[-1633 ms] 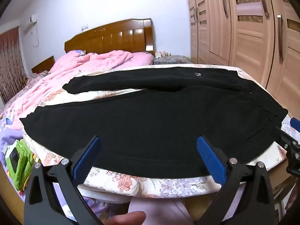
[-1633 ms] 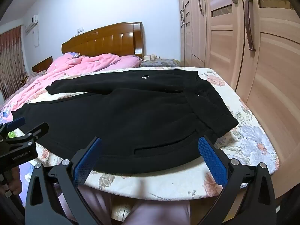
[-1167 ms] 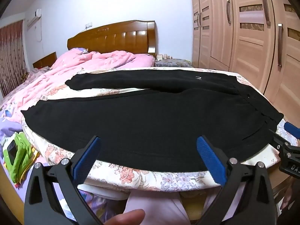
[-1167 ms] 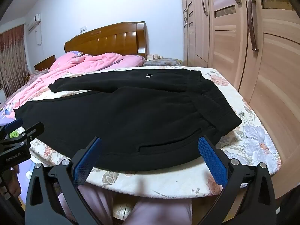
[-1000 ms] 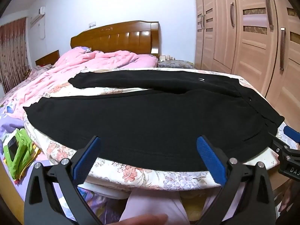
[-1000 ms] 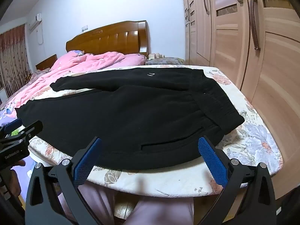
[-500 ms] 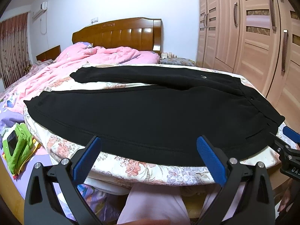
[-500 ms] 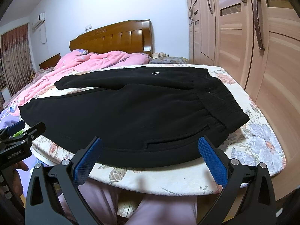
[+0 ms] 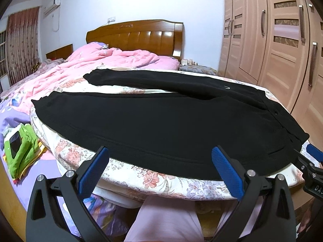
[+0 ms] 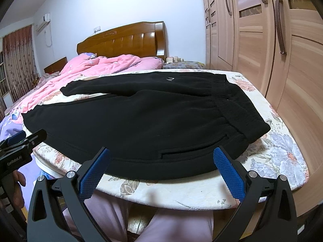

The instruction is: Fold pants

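Black pants (image 9: 161,121) lie spread flat across the foot of the bed, waistband (image 10: 238,109) to the right and both legs running left, the far leg (image 9: 153,80) angled away from the near one. My left gripper (image 9: 159,167) hovers open just off the near hem of the near leg, holding nothing. My right gripper (image 10: 161,167) is open too, in front of the hip pocket slit (image 10: 187,151), with nothing between its blue pads. Each gripper shows at the edge of the other's view: right gripper (image 9: 310,161), left gripper (image 10: 20,141).
A floral mattress cover (image 10: 282,153) edges the bed. A pink quilt (image 9: 97,60) is bunched toward the wooden headboard (image 9: 137,34). A wardrobe (image 10: 282,60) stands close on the right. A green cloth with a phone (image 9: 18,147) lies at the left. The person's legs (image 9: 165,219) are below.
Both grippers have risen and tipped slightly, so the pants sit lower and fuller in each view. The pants have not moved; both grippers stay open.
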Demonstrator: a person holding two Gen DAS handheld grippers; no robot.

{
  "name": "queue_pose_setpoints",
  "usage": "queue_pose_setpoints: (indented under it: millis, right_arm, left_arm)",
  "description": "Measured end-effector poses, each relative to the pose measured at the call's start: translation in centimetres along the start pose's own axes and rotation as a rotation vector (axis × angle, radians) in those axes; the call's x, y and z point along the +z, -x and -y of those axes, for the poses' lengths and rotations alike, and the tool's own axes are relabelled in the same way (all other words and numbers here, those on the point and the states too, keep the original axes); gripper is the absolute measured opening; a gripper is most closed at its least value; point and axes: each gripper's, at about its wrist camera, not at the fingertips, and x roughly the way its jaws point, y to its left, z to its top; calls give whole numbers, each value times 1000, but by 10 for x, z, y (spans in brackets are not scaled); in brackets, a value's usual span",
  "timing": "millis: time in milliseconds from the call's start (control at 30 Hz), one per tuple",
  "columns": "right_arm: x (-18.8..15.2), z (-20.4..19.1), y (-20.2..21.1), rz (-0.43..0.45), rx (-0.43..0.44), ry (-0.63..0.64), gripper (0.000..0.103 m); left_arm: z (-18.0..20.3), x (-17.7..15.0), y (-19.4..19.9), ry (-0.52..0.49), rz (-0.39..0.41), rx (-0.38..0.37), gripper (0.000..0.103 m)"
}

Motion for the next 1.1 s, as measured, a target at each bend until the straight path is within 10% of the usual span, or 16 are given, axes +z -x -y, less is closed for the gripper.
queue_pose_setpoints:
  millis: [667, 867, 1100]
  right_arm:
    - [0, -2, 1, 2, 4, -1, 99]
    - [-1, -2, 2, 4, 8, -3, 99]
    - [0, -2, 1, -5, 10, -4, 99]
  left_arm:
    - [-12, -6, 2, 48, 5, -6, 101]
    - [-21, -7, 2, 99, -2, -156, 101]
    - [-32, -9, 1, 159, -1, -146, 101]
